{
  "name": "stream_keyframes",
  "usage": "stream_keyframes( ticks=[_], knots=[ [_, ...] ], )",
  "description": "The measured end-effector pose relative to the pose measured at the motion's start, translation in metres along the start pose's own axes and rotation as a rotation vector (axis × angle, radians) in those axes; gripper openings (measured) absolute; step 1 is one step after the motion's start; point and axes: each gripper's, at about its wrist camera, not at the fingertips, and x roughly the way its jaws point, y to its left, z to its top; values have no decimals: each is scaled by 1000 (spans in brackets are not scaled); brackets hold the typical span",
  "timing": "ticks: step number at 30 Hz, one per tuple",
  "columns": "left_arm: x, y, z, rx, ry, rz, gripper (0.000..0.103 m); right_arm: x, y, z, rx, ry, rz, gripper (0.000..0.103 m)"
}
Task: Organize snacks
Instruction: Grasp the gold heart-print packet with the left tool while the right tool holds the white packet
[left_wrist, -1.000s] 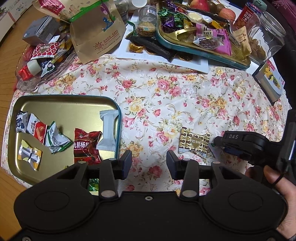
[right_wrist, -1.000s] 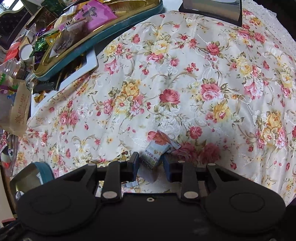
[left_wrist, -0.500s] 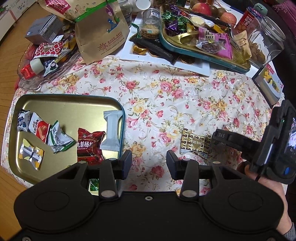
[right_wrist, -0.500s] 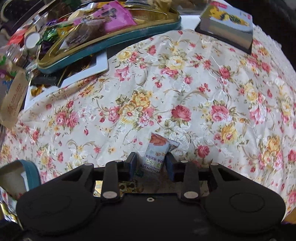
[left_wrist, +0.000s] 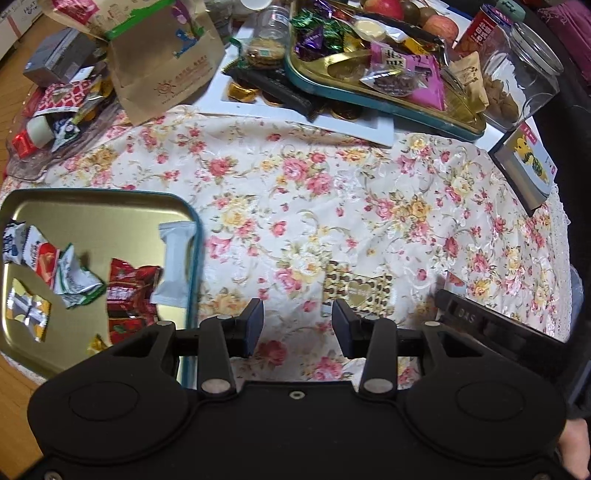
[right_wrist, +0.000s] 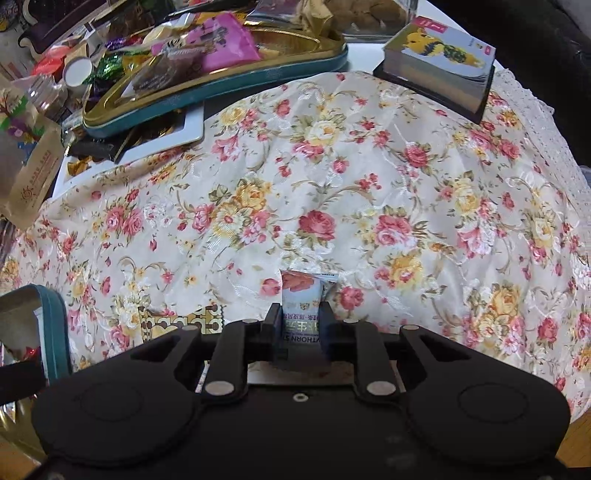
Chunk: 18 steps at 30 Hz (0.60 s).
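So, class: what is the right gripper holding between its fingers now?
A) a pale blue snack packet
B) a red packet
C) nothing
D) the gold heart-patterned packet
A: in the right wrist view the right gripper is closed on the pale blue snack packet.

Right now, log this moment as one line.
right gripper: shut on pale blue snack packet | left gripper: open, empty | gold tray: six snacks

The left gripper (left_wrist: 297, 325) is all black plastic — a wide flat body with two round bumps on top. Its two fingers (left_wrist: 251, 325) are flat black blocks on thin bars. Shiny silver screws sit at the joints. The right gripper (right_wrist: 300, 325) looks just the same. White letters show on its side in the left view. A bit of bare skin peeks out at the corner — a hand (left_wrist: 572, 448).
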Motion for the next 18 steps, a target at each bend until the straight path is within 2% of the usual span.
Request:
stream_keyframes(
  ticks=[8,13,18],
  knots=[
    [34,-34,4,70,-9,26,51,-23,-27,3,46,-6,67,21],
    [57,-51,-1,125,28,11,51,-32,-39,5,74,-5,99,21],
    [71,-62,-4,160,34,53,50,-40,-47,5,94,-8,133,21]
  ],
)
